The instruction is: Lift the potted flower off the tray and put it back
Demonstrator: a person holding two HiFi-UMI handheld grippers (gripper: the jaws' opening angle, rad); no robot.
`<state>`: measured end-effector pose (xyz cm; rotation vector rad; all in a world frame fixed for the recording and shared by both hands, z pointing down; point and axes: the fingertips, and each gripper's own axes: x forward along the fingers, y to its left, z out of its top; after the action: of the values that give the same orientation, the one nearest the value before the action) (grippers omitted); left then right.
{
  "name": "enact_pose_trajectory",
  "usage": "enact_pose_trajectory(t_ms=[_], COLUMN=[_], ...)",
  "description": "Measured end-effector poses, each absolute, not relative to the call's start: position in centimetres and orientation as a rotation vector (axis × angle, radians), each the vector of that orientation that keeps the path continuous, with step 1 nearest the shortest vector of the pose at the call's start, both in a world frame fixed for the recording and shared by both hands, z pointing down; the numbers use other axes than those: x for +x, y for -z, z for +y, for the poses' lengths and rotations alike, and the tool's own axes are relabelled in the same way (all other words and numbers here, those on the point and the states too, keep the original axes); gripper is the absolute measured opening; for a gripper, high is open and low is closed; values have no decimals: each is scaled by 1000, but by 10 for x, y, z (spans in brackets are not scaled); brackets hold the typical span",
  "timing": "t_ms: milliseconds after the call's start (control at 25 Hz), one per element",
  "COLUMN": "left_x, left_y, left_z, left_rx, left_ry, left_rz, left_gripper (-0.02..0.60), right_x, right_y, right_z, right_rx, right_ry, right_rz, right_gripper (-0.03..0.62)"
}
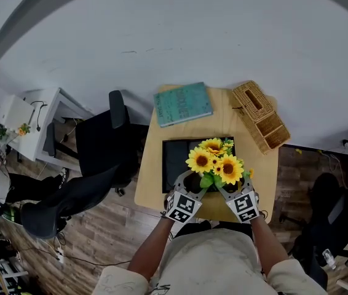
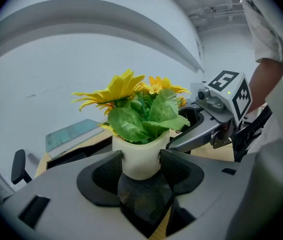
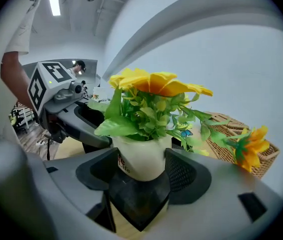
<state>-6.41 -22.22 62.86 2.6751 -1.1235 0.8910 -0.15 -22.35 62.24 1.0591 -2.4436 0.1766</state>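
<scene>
Jaws of the left gripper (image 1: 190, 183) and right gripper (image 1: 228, 189) each clamp the white pot of the potted flower (image 1: 216, 162) from opposite sides (steadier for top-heavy blooms, I judge), over the tray (image 1: 174, 158) near its front edge; whether it is lifted clear is unclear.

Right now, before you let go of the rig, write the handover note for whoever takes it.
Left gripper: shut on the potted flower, at its white pot.
Right gripper: shut on the same pot, opposite side.
The flower is over the near part of the black tray on the table. The pot base is hidden, so I cannot tell if it is lifted.
Left: complete the lift, set it back on the tray, open both.
</scene>
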Motion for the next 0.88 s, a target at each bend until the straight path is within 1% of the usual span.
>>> enact_pose_trajectory(t_ms=[320, 600, 880], left_x=[-63, -68, -83], left_y=[-644, -638, -627], left_z=[-227, -224, -208], left_rx=[2620, 2609, 2602], left_ry=[-898, -837, -800], left_rz=[-1124, -1180, -1239], left_gripper=[249, 249, 249], right_x=[0, 1, 20], right_y=[-640, -638, -636], right_z=[-229, -226, -201], right_rx=[1057, 1079, 1131], right_ry=[-255, -275, -299], right_rz=[-2432, -2424, -2413], right_gripper=[313, 313, 313])
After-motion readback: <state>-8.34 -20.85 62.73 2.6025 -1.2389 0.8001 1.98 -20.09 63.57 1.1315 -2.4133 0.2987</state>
